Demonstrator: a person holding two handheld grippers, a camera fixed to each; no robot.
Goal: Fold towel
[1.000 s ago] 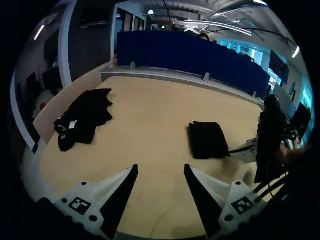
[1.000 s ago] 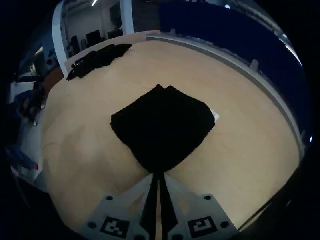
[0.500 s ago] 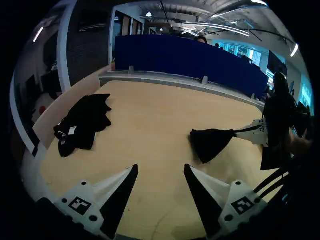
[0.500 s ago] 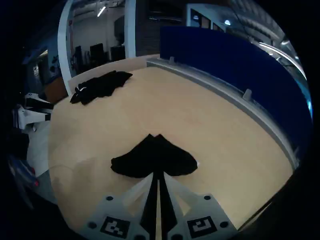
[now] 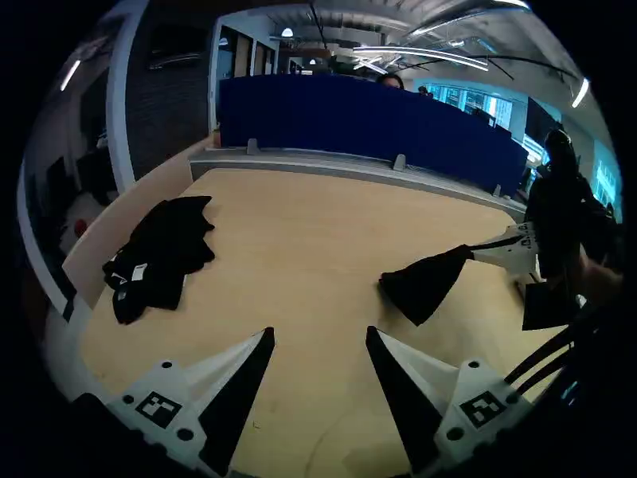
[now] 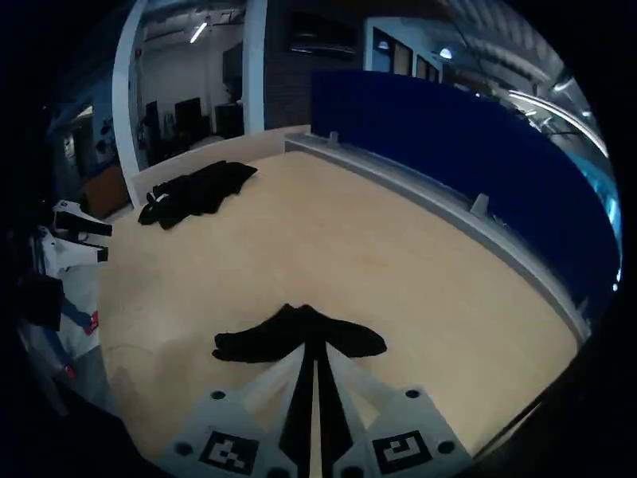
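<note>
Long white ceiling strip lights [image 5: 422, 52] supply most of the light in the left gripper view. Teal daylight from the tall windows [image 5: 486, 99] at its right edge is slightly blown out. The pale wooden bench [image 5: 318, 231] is evenly lit and matte, without hard shadows. The right gripper view is dimmer, with a bluish cast, and a faint grey shadow [image 6: 151, 350] lies on the bench near its left edge. The black folded towel [image 5: 422, 283] is so dark that its creases are lost. Straight edges bow toward the rims, where detail seems softer.
</note>
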